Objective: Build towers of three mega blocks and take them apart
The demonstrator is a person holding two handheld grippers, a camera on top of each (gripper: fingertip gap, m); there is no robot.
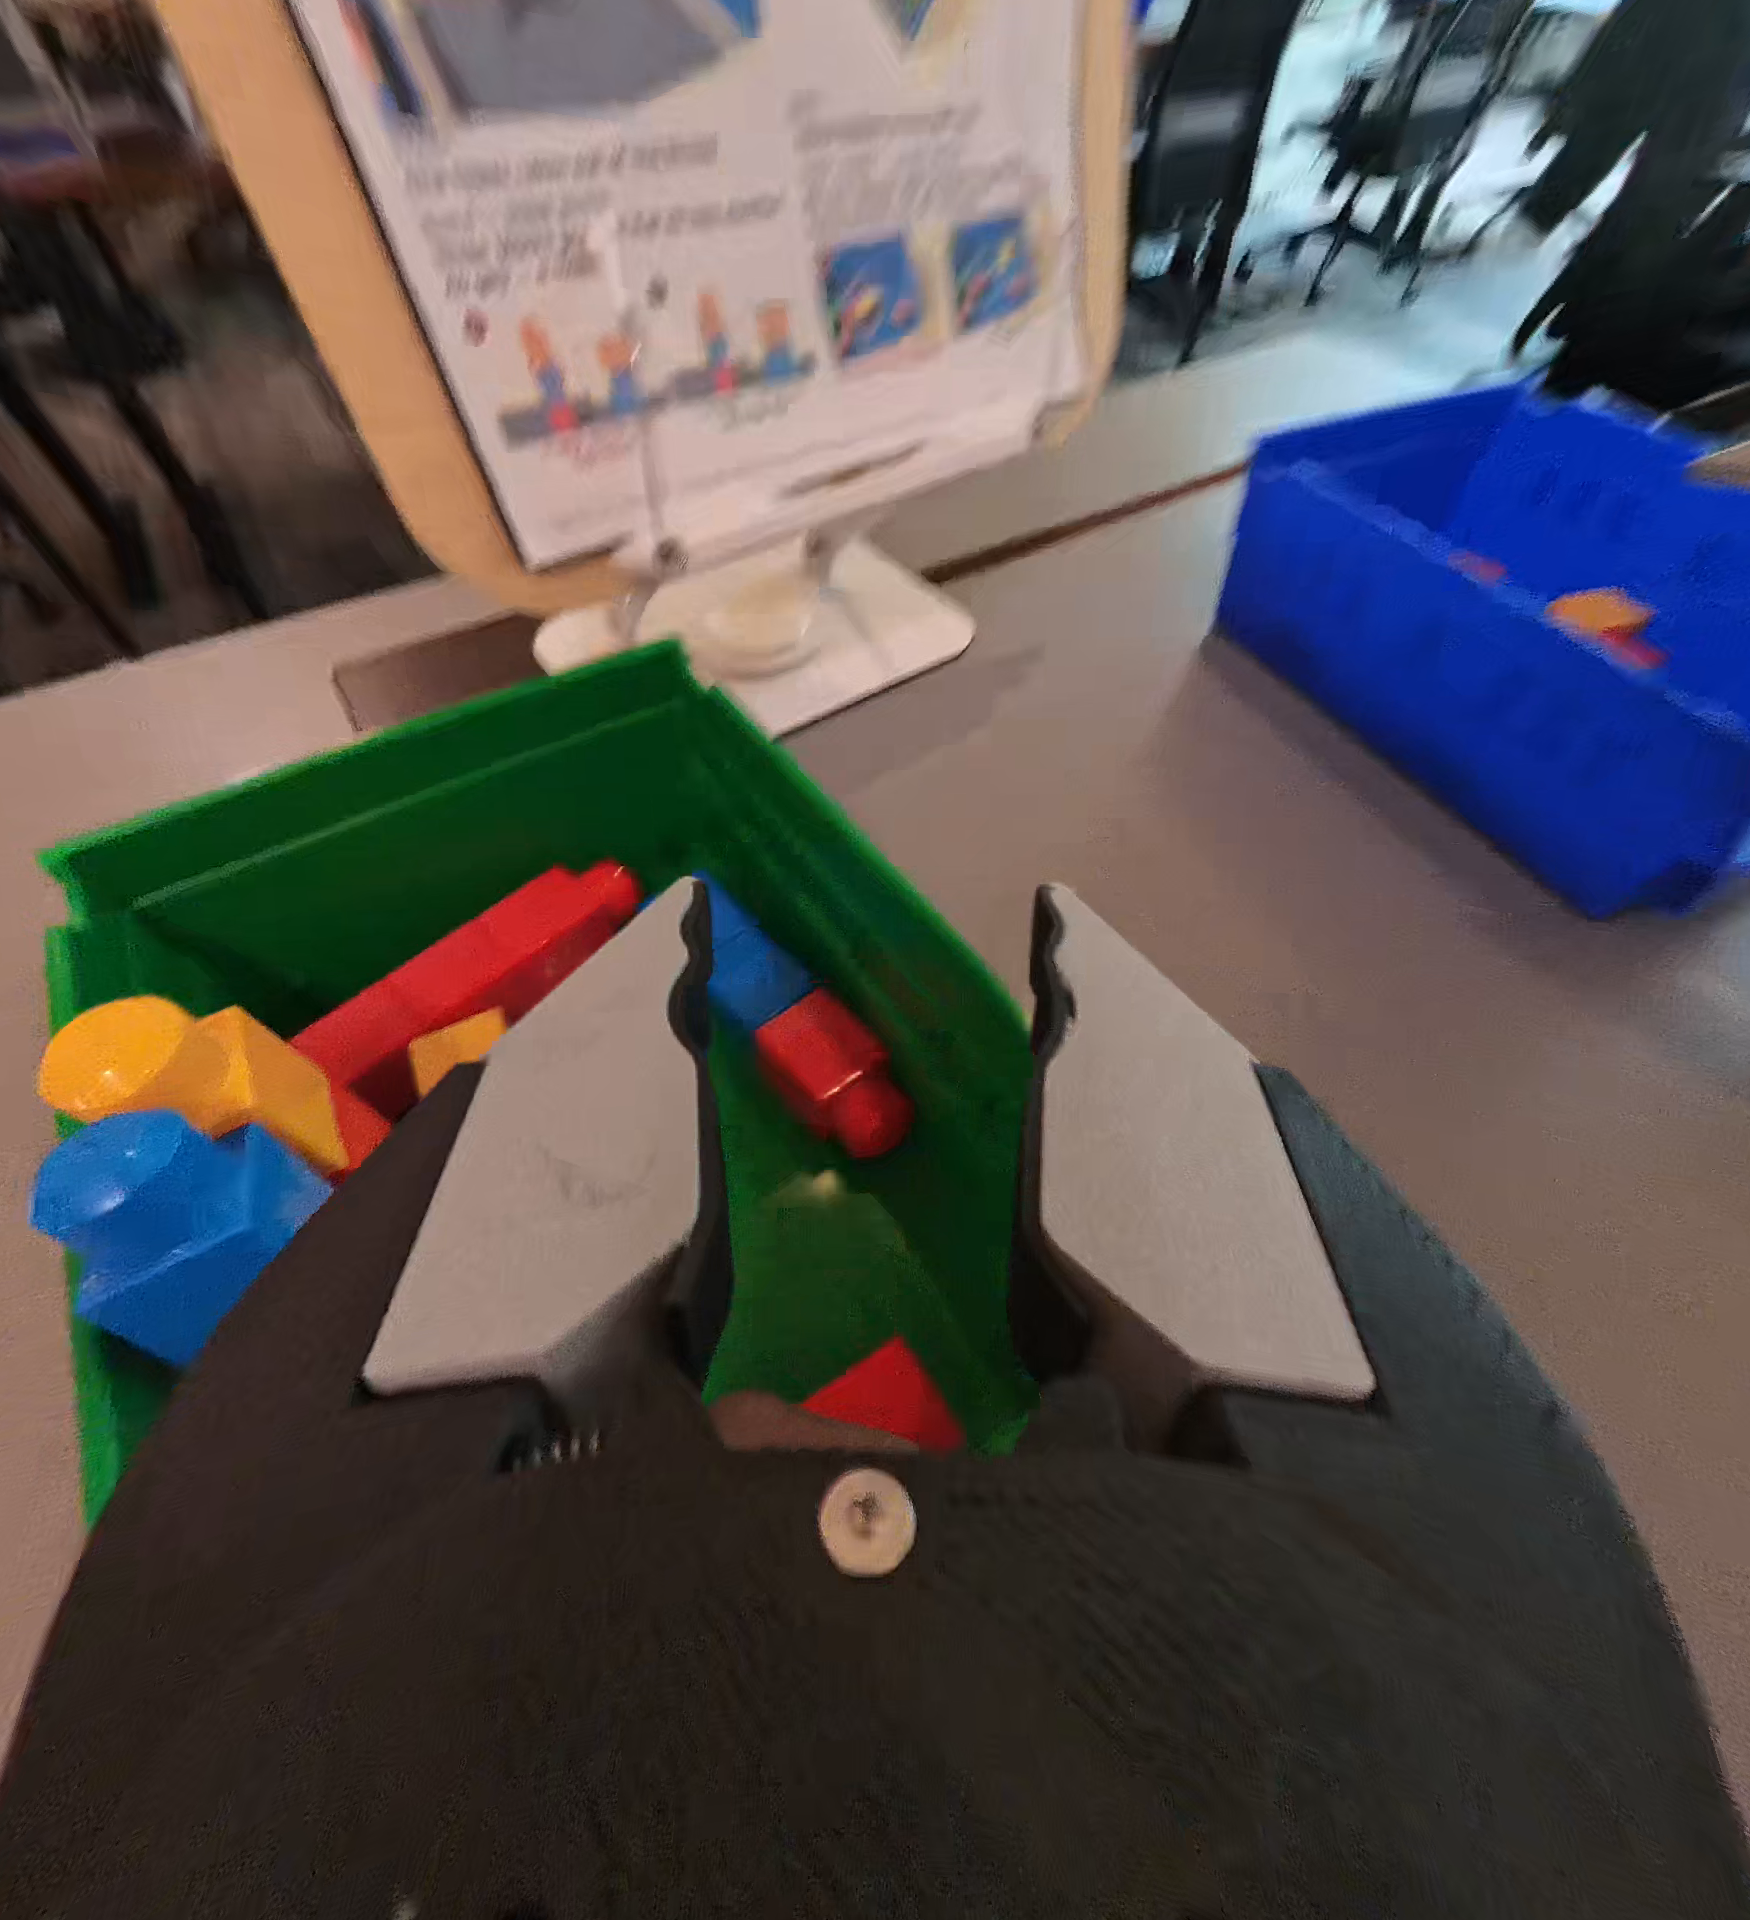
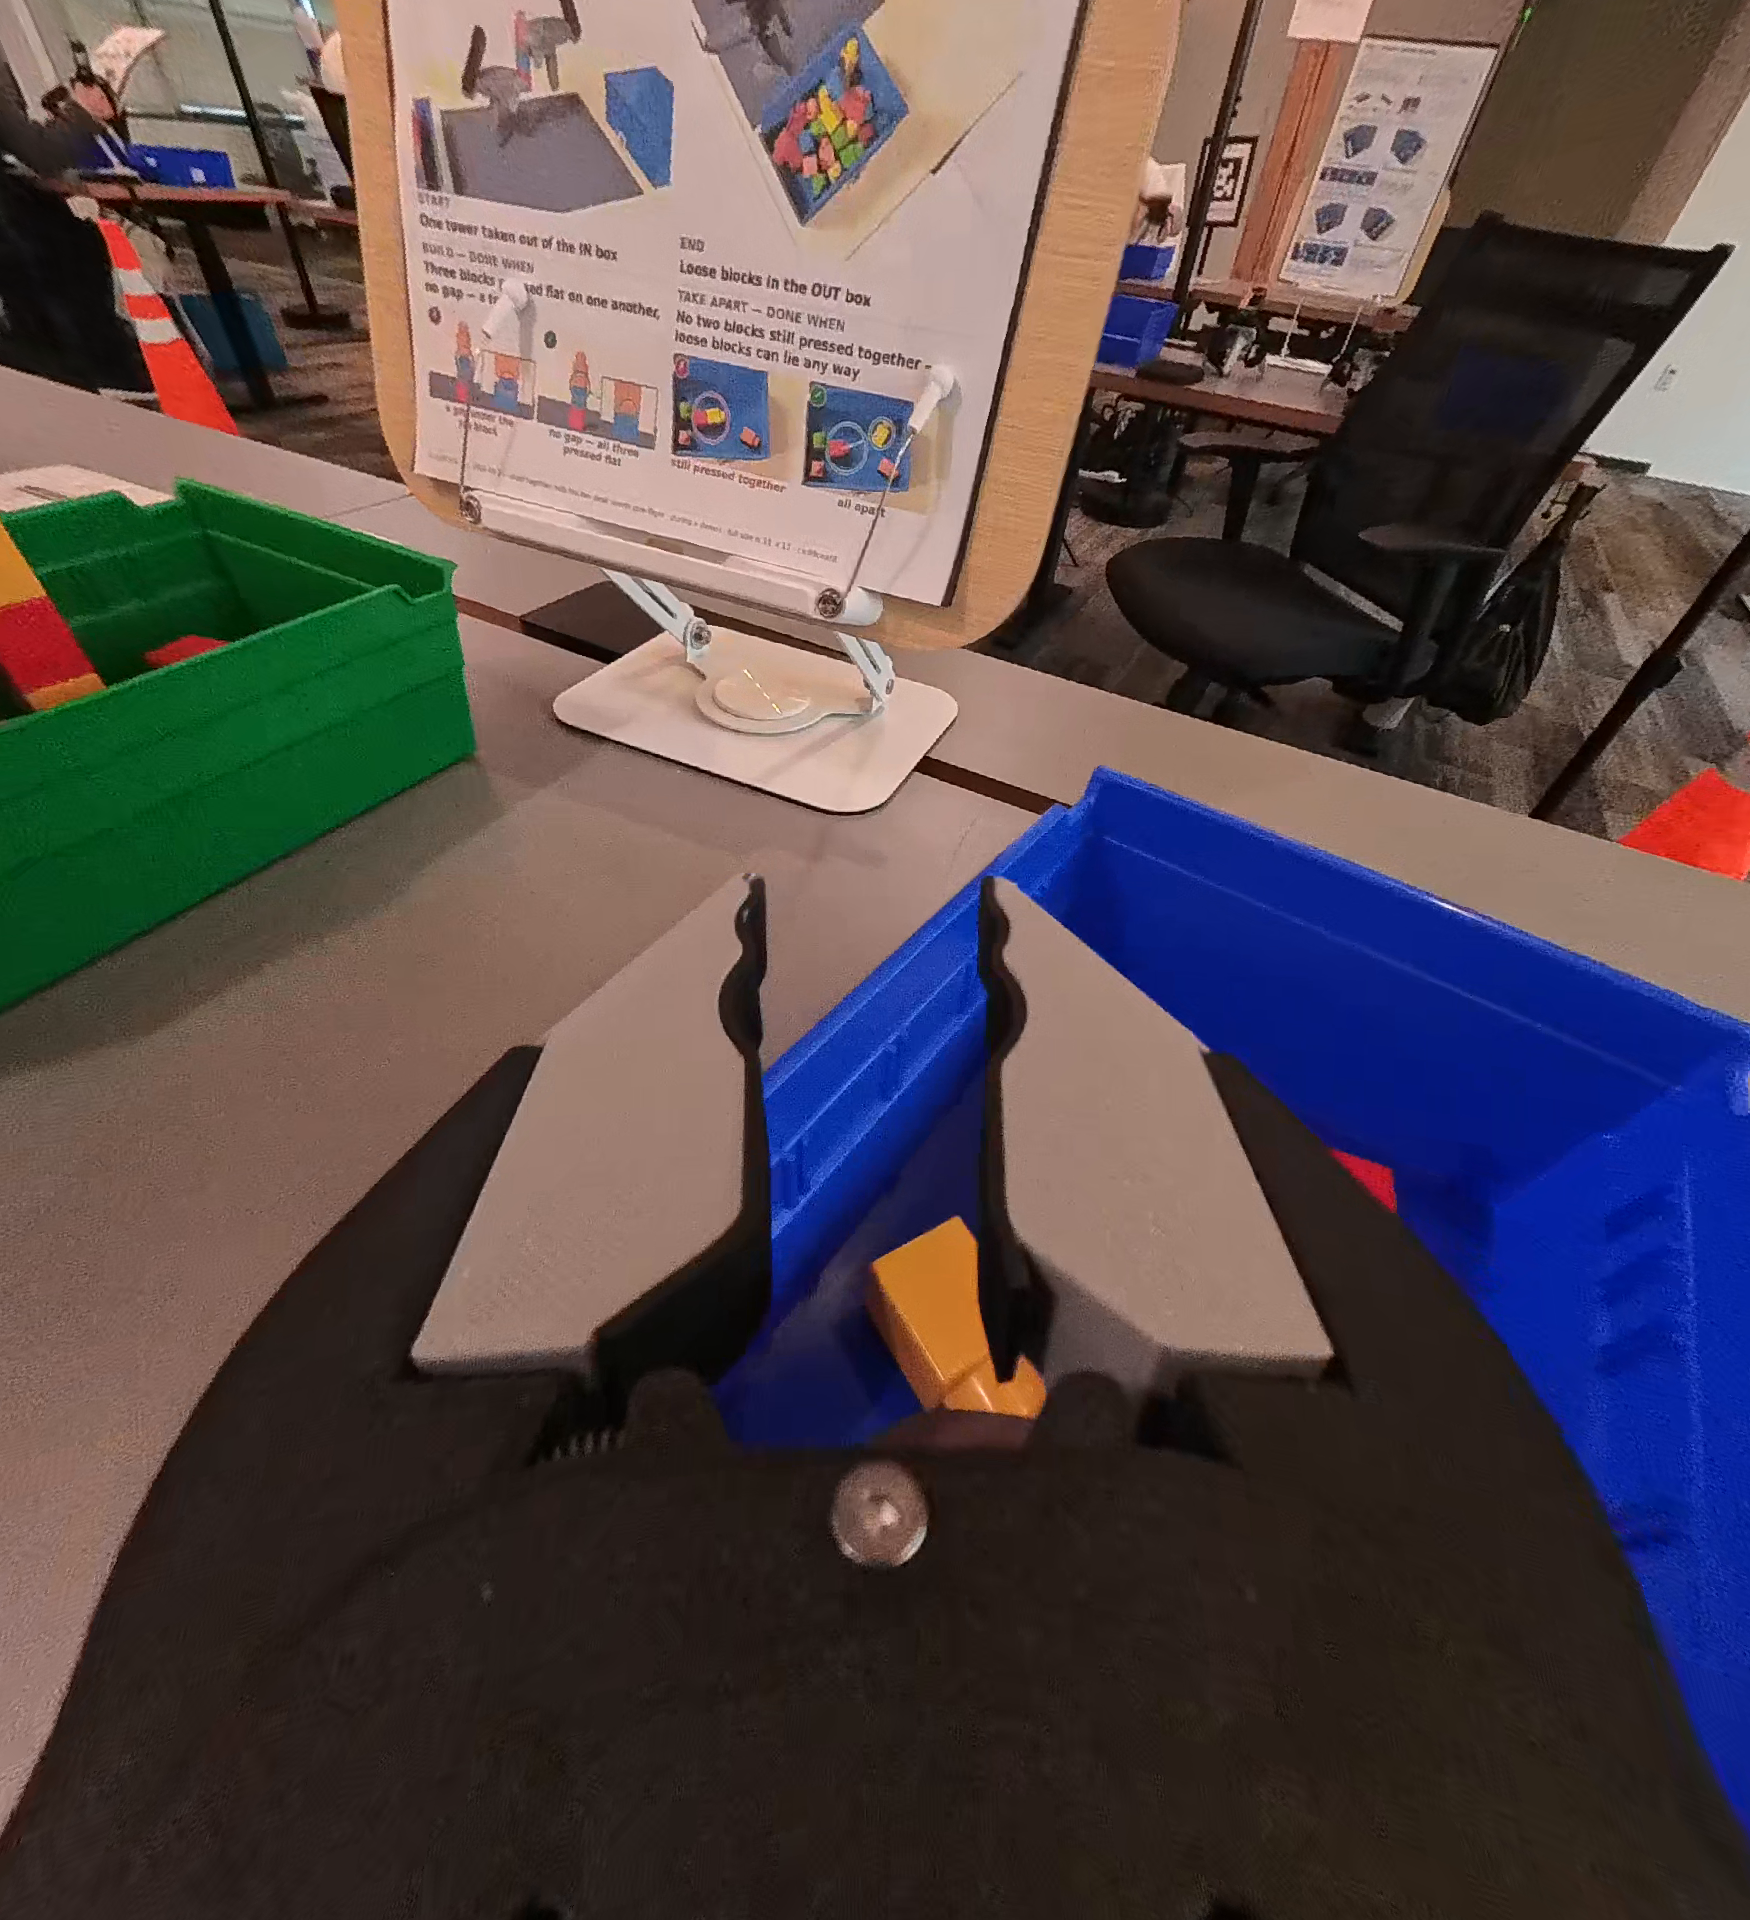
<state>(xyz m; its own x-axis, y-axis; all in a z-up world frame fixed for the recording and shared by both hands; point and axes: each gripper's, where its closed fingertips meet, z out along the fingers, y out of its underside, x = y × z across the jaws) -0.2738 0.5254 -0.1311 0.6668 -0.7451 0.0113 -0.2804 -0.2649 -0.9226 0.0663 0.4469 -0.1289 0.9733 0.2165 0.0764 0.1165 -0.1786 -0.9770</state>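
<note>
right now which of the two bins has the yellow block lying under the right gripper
The blue bin. A yellow block lies in it beneath the open right gripper; the green bin sits apart, farther left.

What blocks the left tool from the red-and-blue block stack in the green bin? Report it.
Nothing visible. The left tool is open over the green bin, and the red-and-blue stack lies uncovered beside the bin's right wall.

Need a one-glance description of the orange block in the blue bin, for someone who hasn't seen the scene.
Start at the blue bin on the grey table, right of the green bin. On its floor, below the open right tool, lies an orange block. It is the only orange piece there; a red block is partly hidden beside it.
</note>
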